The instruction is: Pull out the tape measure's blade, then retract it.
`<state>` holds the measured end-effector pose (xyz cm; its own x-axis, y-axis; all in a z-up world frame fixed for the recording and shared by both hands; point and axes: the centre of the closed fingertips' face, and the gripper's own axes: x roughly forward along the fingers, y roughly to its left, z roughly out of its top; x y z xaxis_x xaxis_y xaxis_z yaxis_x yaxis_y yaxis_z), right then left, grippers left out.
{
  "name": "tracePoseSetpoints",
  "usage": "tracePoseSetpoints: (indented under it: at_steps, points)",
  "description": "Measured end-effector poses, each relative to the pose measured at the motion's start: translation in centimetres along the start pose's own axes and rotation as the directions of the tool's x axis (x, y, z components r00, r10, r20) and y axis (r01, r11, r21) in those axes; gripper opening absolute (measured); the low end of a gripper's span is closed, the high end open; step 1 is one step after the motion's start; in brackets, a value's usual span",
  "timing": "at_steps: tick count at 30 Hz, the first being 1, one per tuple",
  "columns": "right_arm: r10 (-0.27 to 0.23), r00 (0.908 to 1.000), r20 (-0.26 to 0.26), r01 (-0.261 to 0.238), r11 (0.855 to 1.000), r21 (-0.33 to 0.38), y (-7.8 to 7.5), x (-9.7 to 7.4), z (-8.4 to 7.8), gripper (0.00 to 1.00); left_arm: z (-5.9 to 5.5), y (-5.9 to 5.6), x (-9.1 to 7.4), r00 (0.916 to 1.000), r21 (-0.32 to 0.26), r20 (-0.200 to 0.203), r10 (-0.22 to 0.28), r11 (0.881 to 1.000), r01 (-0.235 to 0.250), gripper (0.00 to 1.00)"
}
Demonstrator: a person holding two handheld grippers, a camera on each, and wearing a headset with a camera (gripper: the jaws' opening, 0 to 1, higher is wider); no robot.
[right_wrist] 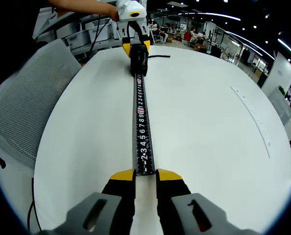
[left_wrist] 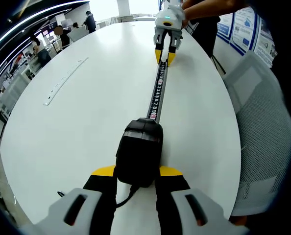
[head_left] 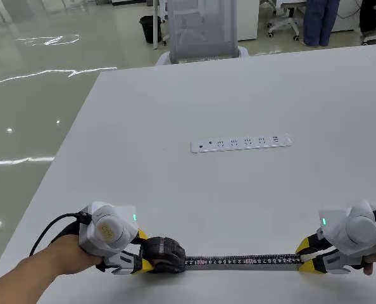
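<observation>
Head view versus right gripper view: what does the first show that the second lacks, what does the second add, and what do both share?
Head view's extra: a black bin on the floor beyond the table. Right gripper view's extra: a grey mesh chair back beside the table, and ceiling lights. Shared: the left gripper clamping the tape measure case, the blade stretched to the right gripper, and the white socket strip.

Power strip (head_left: 241,143) on white table (head_left: 144,114); mesh chair (head_left: 200,28)

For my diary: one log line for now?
left gripper: shut on tape measure case | right gripper: shut on blade | blade: extended
</observation>
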<state>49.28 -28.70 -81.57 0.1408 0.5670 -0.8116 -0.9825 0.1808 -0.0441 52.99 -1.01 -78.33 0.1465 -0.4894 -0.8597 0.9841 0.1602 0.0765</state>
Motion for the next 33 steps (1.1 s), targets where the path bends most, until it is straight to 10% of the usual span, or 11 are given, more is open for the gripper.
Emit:
tracePoseSetpoints:
  at_steps: [33]
  points:
    - [-0.129,0.9911,-0.033,0.133,0.978,0.159,0.9,-2.5,0.7,0.39,-0.1,-1.5,-1.1,0.9993,-0.116,0.011,0.037,0.993,-0.035,0.54]
